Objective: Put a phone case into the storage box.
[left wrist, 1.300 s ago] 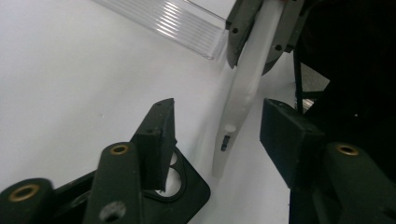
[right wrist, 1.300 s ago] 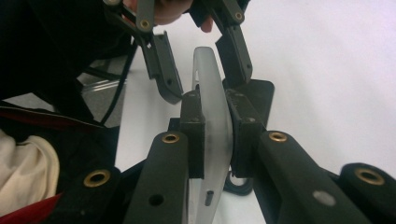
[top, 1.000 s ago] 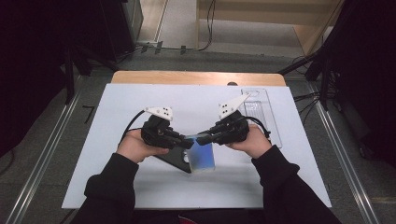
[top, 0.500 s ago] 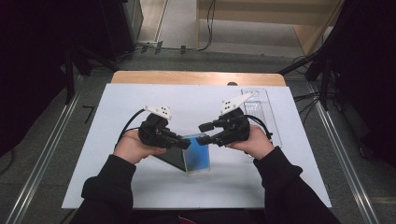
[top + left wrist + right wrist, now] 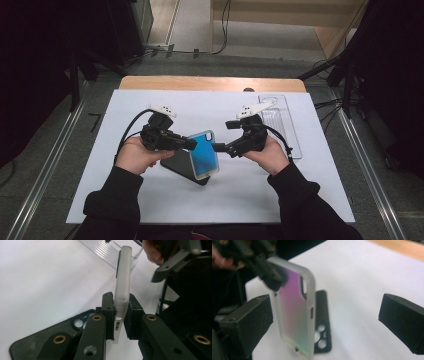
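- Left gripper (image 5: 190, 144): held in the person's left hand (image 5: 136, 156) over the white table (image 5: 125, 200); its jaws are closed on one long edge of a translucent phone case (image 5: 204, 154)
- In the left gripper view the case (image 5: 122, 285) is seen edge-on, clamped between the two black pads (image 5: 108, 312), with a side-button cutout just below the pinch point
- The translucent phone case is lifted off the table and tilted; it reads blue in the high view and shows a pink-to-green tint in the right gripper view (image 5: 295, 315)
- Right gripper (image 5: 216, 147): held in the person's right hand (image 5: 267, 156), pointing toward the case from the opposite side; its jaws are spread wide
- In the right gripper view the two pads (image 5: 249, 320) stand well apart, and the case sits near the left-hand pad; contact between that pad and the case cannot be told
- A black phone case (image 5: 181, 167) lies flat on the table under the lifted case; camera-hole cutouts are visible in the left gripper view (image 5: 42, 340) and the right gripper view (image 5: 322, 327)
- A clear ribbed plastic tray (image 5: 282, 120) lies on the table beyond the right hand, near the far right edge
- A light wooden board (image 5: 210, 84) borders the far edge of the white surface
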The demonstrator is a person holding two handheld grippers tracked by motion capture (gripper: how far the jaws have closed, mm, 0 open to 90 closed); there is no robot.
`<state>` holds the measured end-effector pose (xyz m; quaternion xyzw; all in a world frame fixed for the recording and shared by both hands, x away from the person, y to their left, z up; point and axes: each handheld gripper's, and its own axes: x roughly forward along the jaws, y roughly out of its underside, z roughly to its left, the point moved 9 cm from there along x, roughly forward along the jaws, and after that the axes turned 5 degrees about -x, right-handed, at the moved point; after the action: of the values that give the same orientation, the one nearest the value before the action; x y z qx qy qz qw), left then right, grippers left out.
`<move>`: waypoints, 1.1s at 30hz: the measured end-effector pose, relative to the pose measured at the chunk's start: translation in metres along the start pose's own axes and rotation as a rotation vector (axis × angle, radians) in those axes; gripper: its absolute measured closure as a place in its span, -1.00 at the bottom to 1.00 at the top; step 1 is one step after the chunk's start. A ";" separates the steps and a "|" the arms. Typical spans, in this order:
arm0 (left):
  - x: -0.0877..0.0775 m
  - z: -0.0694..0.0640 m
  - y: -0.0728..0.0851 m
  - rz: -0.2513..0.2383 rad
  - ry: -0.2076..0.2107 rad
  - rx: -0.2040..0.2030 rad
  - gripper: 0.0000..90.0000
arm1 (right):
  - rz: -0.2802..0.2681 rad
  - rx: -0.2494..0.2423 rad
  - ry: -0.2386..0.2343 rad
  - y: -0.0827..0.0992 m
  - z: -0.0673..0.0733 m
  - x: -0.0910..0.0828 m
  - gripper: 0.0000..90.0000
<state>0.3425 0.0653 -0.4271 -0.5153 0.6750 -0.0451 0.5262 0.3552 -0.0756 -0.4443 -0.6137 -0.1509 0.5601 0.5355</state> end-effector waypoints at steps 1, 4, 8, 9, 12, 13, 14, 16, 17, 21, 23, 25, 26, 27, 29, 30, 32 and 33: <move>-0.001 0.000 -0.001 -0.006 -0.008 -0.010 0.79 | -0.021 0.017 0.012 0.000 -0.002 -0.001 -1.00; -0.002 0.003 -0.003 -0.019 -0.032 -0.035 0.79 | -0.032 0.046 0.036 0.002 -0.005 0.000 -1.00; -0.005 0.006 -0.005 -0.034 -0.060 -0.072 0.79 | -0.004 0.040 0.065 0.006 -0.003 0.004 -1.00; -0.005 0.006 -0.006 -0.036 -0.068 -0.085 0.79 | -0.002 0.039 0.068 0.007 -0.002 0.005 -1.00; -0.005 0.008 -0.007 -0.038 -0.083 -0.116 0.79 | 0.005 0.039 0.073 0.009 0.003 0.010 -1.00; -0.005 0.008 -0.007 -0.043 -0.084 -0.129 0.79 | 0.008 0.040 0.081 0.010 0.004 0.013 -1.00; -0.006 0.008 -0.008 -0.048 -0.094 -0.137 0.79 | 0.016 0.040 0.090 0.011 0.005 0.015 -1.00; -0.006 0.011 -0.009 -0.054 -0.123 -0.145 0.79 | 0.016 0.043 0.106 0.011 0.006 0.018 -1.00; -0.006 0.011 -0.009 -0.055 -0.137 -0.149 0.79 | 0.013 0.043 0.113 0.011 0.006 0.018 -1.00; -0.005 0.011 -0.010 -0.066 -0.146 -0.174 0.79 | -0.013 0.073 0.142 0.010 0.006 0.020 -1.00; -0.003 0.011 -0.011 -0.069 -0.156 -0.184 0.79 | -0.019 0.088 0.161 0.010 0.006 0.022 -1.00; -0.001 0.011 -0.010 -0.063 -0.175 -0.189 0.79 | -0.023 0.089 0.169 0.010 0.008 0.024 -1.00; 0.000 0.011 -0.010 -0.060 -0.179 -0.191 0.79 | -0.023 0.088 0.181 0.011 0.008 0.026 -1.00; 0.001 0.010 -0.011 -0.064 -0.181 -0.196 0.79 | -0.022 0.086 0.186 0.011 0.009 0.027 -1.00; 0.002 0.009 -0.011 -0.069 -0.170 -0.213 0.79 | -0.019 0.090 0.189 0.011 0.011 0.030 -1.00; 0.003 0.009 -0.012 -0.073 -0.169 -0.220 0.79 | -0.016 0.093 0.196 0.011 0.012 0.032 -1.00; 0.004 0.009 -0.012 -0.074 -0.170 -0.226 0.79 | -0.014 0.099 0.202 0.011 0.014 0.035 -1.00; 0.005 0.008 -0.012 -0.074 -0.171 -0.231 0.79 | -0.014 0.100 0.203 0.011 0.015 0.036 -1.00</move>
<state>0.3568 0.0606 -0.4269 -0.5990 0.6091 0.0576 0.5167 0.3497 -0.0443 -0.4691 -0.6386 -0.0722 0.4982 0.5820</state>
